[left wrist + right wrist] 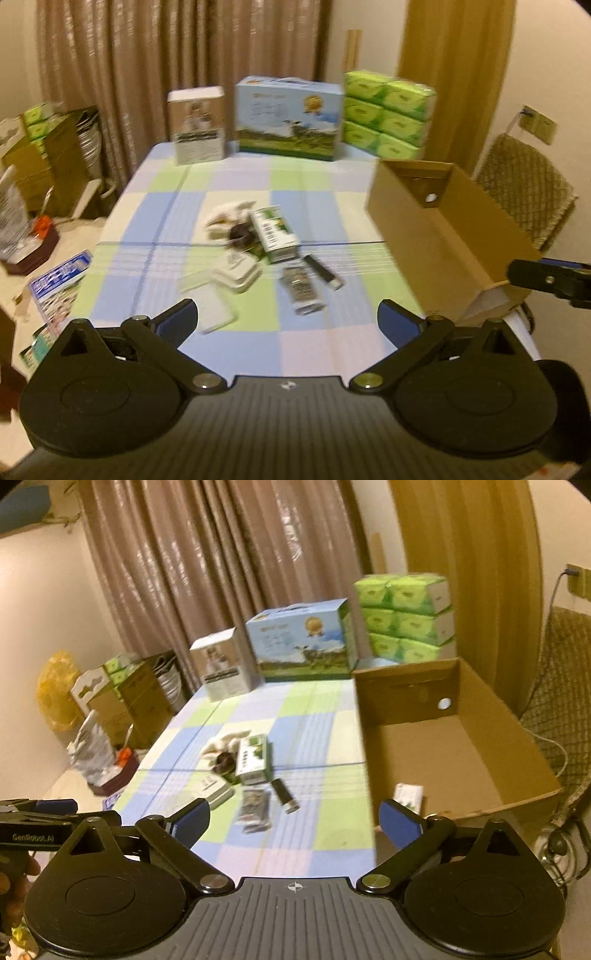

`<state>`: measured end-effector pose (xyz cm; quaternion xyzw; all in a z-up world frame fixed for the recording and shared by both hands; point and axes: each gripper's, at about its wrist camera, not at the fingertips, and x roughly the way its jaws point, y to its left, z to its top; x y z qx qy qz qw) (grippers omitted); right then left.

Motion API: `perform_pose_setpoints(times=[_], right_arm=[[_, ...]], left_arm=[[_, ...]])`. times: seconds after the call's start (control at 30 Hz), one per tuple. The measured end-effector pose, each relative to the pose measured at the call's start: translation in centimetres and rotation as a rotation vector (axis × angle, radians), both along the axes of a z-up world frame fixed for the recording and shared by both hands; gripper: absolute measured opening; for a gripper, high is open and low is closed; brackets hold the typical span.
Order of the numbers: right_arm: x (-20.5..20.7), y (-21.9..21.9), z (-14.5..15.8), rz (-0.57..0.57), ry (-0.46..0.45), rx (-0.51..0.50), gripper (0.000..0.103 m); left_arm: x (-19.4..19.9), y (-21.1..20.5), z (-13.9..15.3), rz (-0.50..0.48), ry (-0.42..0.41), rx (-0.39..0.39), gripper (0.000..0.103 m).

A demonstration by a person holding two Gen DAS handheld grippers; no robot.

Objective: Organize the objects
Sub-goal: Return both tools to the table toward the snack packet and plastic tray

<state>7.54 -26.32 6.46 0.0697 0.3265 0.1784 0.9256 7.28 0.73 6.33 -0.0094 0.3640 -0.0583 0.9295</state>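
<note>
Left tongs stand wide apart, holding nothing, low centre of the frame over the near part of the checked worktop. Right tongs likewise apart and empty, w/ the right finger over the near left corner of the carton.

Just beyond the left tongs, mid-frame, lies the clutter: white case, flat white pack nearer the left finger, foil packet, black tube beside it, green box behind, dark round thing and a cream cloth touching it (blurred, can't tell more).

Carton sits right of frame, open-topped; one small packet inside at its near left corner.

Upper frame, far edge of worktop: white box, blue box, green tissue stack. Curtain behind.
</note>
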Motion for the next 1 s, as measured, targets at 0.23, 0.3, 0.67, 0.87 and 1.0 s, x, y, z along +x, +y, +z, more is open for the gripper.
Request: perform_pose_setpoints(times=[0.23,0.3,0.67,0.87,1.0], right_arm=[[0.3,2.9,-1.6,0.055,0.024,-0.02,0.101],[0.5,3.7,-2.2,0.066,0.031,-0.027,0.101],[2.9,6.8,-5.1,0.114,0.042,-0.063,0.101],[5.5,8.9,-7.5,0.146,0.049,-0.094,0.095],[7.7,10.2,-9.7,0.163,0.074,-0.11,0.08]], left_arm=[[-0.2,4.4,-1.3,0.088,0.03,0.005,0.102],[-0.1,5.4,-1.6,0.106,0.035,0.001,0.102],[2.6,7.8,-4.3,0.166,0.086,-0.007,0.102],[5.3,8.0,-6.3,0.168,0.107,0.005,0.102],[7.3,8.1,-8.0,0.163,0.128,0.009,0.102]])
